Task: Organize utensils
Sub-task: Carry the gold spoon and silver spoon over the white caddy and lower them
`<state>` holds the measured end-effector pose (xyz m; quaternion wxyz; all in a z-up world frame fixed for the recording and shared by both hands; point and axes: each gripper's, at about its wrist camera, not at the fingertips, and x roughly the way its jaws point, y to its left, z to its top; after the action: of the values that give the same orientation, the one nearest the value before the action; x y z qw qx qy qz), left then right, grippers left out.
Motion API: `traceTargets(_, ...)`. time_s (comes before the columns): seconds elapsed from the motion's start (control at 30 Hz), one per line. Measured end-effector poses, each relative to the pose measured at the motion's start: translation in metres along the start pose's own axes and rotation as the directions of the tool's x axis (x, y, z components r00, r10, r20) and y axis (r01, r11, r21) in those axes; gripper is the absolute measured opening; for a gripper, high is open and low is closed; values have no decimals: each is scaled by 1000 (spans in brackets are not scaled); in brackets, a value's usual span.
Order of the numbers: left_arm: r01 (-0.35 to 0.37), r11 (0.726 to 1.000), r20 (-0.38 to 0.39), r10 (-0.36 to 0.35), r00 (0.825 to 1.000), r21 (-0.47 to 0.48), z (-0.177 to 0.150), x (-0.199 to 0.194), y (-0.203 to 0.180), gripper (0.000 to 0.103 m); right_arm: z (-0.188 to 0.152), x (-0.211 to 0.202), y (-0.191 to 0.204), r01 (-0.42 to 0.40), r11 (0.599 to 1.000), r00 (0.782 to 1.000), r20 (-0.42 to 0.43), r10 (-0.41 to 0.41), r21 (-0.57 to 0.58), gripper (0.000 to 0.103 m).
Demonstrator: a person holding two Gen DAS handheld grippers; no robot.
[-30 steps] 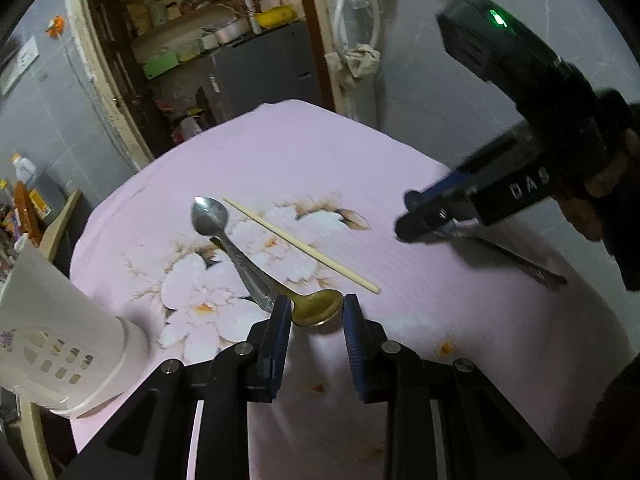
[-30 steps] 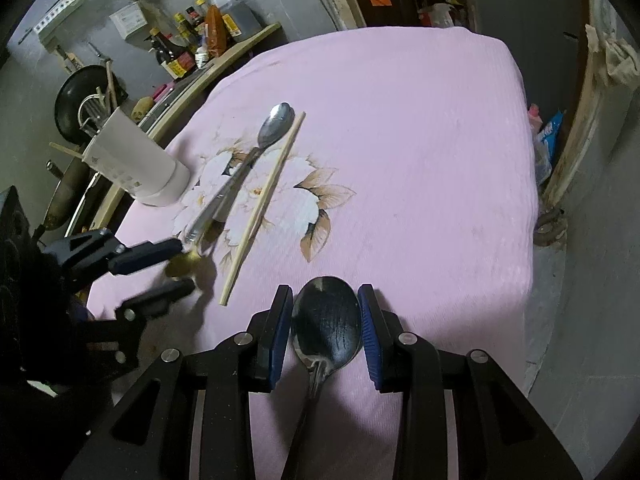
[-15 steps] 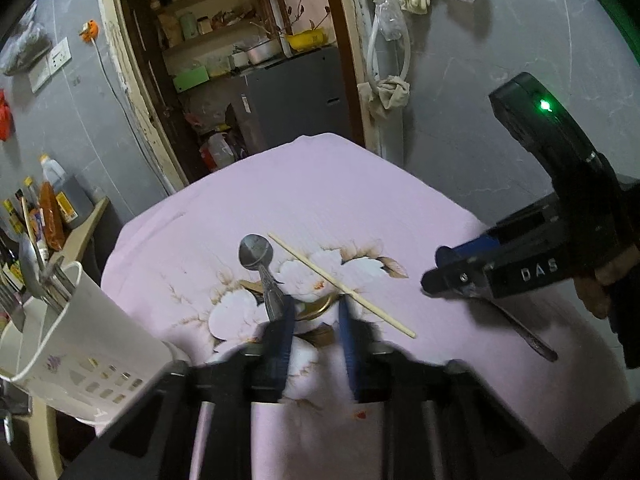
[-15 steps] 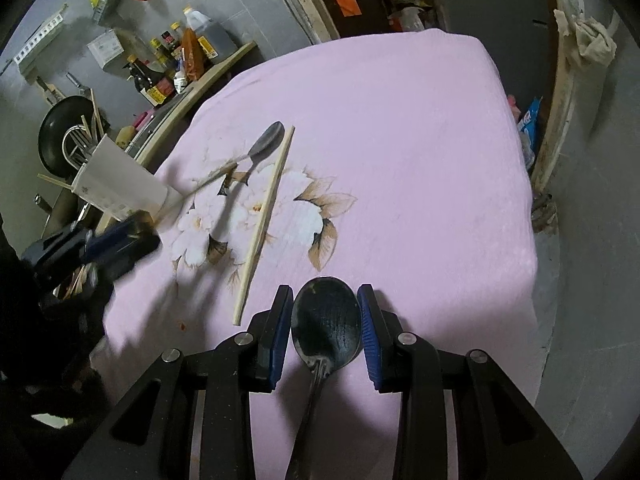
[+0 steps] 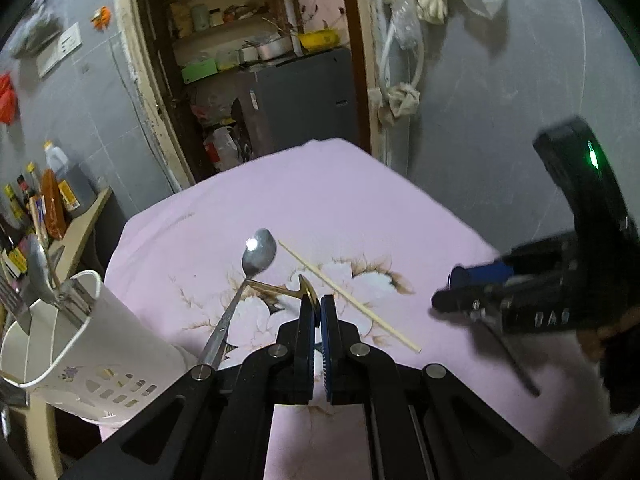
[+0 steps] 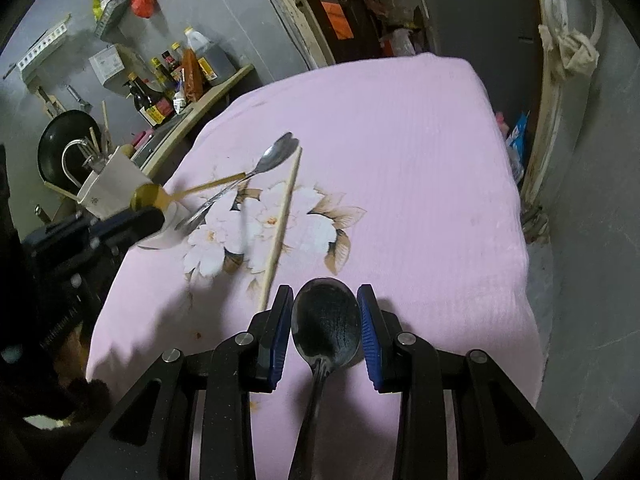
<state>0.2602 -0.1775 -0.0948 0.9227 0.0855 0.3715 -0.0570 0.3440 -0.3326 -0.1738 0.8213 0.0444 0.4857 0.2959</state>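
My left gripper is shut on the bowl of a gold spoon, held above the pink flowered cloth with its handle pointing left. The right wrist view shows that gold spoon lifted near the white utensil holder. My right gripper is shut on the bowl of a black spoon, whose handle hangs back under the gripper. A silver spoon and a single wooden chopstick lie side by side on the cloth. The white holder has several utensils standing in it.
A wooden side shelf with sauce bottles and a black pan runs along the table's left edge. A doorway with a grey cabinet lies beyond the far edge. A grey wall borders the right side.
My left gripper closed on the gold spoon's bowl and lifted it off the cloth, away from the silver spoon. My right gripper kept its hold on the black spoon and shifted slightly.
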Motion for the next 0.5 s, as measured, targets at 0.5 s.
traceTargets(0.5,73,985,60,-65,996,-156,6,-54,40,4,8,-53,33,63,998,986,156,-61,-4,29)
